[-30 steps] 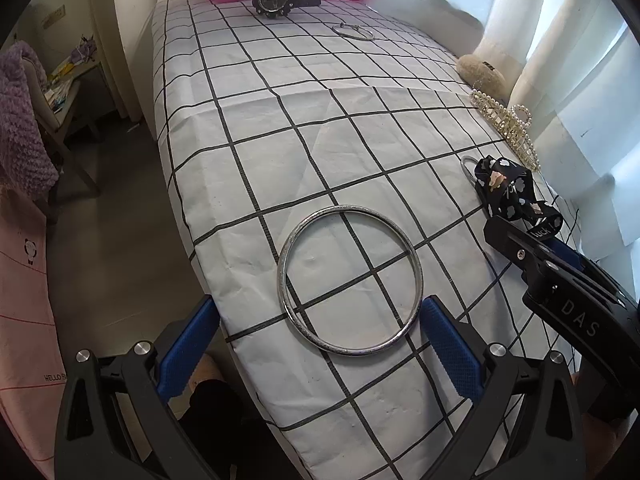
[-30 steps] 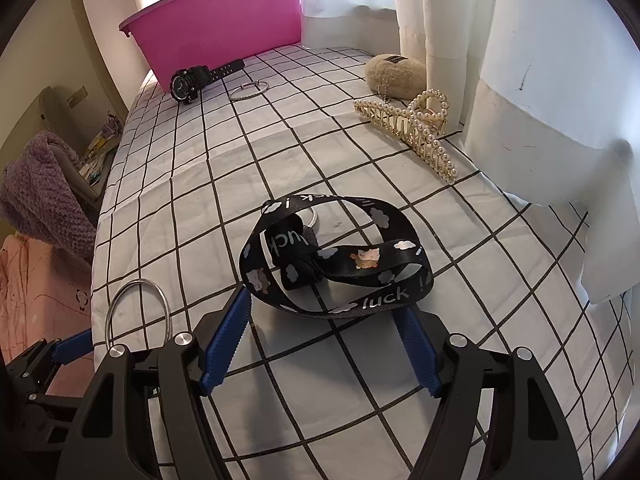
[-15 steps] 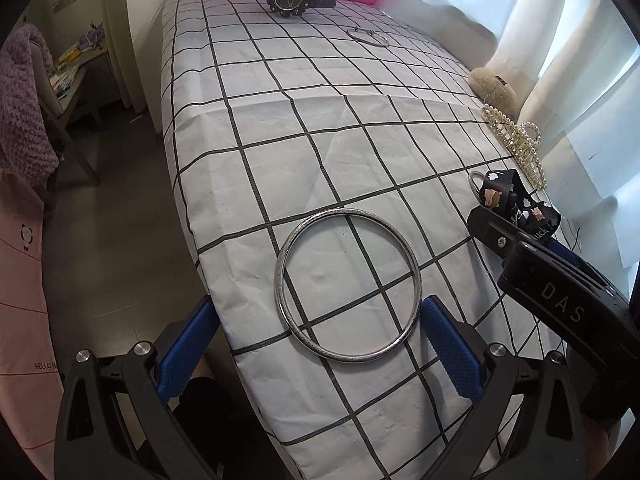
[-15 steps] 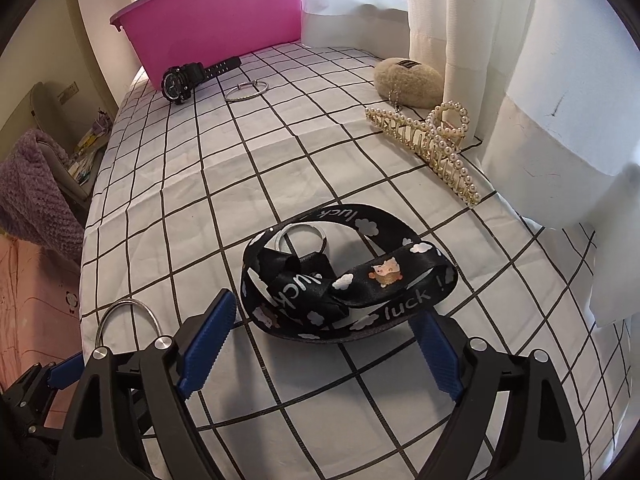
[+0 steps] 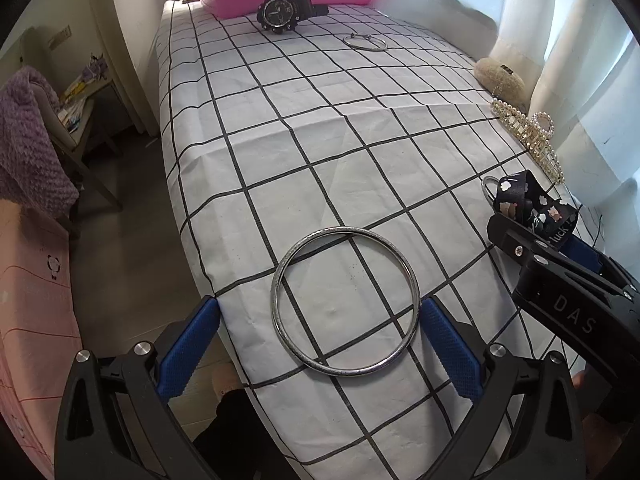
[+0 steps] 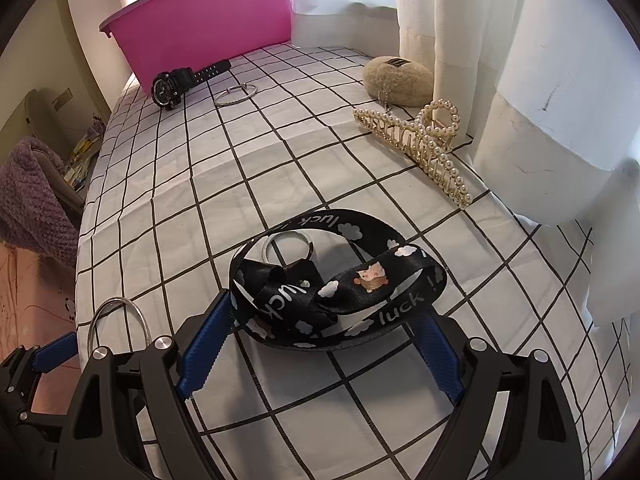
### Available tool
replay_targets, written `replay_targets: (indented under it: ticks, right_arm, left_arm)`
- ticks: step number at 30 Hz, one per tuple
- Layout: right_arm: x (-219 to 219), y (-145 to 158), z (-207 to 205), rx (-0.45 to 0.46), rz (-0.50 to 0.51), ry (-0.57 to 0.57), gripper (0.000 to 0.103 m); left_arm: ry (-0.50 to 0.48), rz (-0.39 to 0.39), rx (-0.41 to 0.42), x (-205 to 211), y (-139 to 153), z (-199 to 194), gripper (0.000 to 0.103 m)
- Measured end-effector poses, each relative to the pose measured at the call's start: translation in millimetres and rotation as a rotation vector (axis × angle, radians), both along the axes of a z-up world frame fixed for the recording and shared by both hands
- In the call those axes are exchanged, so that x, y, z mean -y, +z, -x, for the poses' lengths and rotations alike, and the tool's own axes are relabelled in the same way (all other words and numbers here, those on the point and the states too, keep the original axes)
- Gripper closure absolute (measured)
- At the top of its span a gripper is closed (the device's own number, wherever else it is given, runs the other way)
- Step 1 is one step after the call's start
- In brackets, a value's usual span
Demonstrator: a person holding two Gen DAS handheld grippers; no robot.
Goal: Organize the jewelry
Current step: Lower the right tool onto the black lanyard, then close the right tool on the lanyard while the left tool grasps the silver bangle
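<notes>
The right gripper stood wide, its jaws having just been opening, with the black lanyard lying between the blue pads but not pressed by them. The left gripper was likewise spread wide, its pads flanking the near part of the large silver bangle, the right pad just beside the rim and nothing gripped. Both items lay near the front edge of the checked bedsheet, the bangle to the left, the lanyard to the right. To do this step well, each gripper would probably need to settle low enough that the pads bracket its item squarely; the bangle is thin and flat, so closing across its rim risks it slipping or tipping, while the lanyard is limp and should be pinched at its bunched middle near the key ring. Farther off lay a pearl hair claw and a fuzzy pouch on the right, then a small bangle and a black watch just before the pink bin, the likely destination. The bin's inside was hidden in both views, and whether the pad tips touched the sheet could not be told.
</notes>
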State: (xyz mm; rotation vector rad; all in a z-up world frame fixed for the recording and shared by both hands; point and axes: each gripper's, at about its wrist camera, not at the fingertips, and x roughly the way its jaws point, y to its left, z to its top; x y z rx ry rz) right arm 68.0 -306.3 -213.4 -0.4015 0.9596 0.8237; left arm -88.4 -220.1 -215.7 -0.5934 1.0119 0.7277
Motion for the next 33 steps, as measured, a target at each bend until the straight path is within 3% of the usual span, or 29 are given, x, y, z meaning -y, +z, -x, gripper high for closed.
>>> replay_targets:
  ticks: [3, 10, 15, 19, 25, 30, 33]
  right_arm:
    - [-1, 0, -2, 0.007, 0.007, -0.008, 0.02]
    - [-2, 0, -3, 0.003, -0.001, -0.016, 0.02]
    - [-1, 0, -3, 0.0, -0.006, -0.019, 0.02]
    - [-1, 0, -3, 0.0, -0.006, -0.02, 0.02]
    - [0, 0, -3, 0.002, -0.009, -0.018, 0.02]
    - [-4, -1, -2, 0.018, 0.003, -0.018, 0.02]
    - [-5, -2, -2, 0.027, 0.002, -0.026, 0.02]
  left_arm:
    - [0.004, -0.027, -0.005, 0, 2, -1, 0.005]
    - [-0.083, -0.263, -0.081, 13, 9, -19, 0.006]
    - [-0.075, -0.243, -0.034, 6, 7, -14, 0.005]
    - [-0.055, -0.176, 0.049, -2, 2, -7, 0.005]
    - [-0.091, -0.215, 0.064, 6, 0, -7, 0.005]
    - [-0.123, -0.281, 0.014, 15, 4, -13, 0.006]
    - [-0.121, -0.255, 0.035, 12, 4, -10, 0.008]
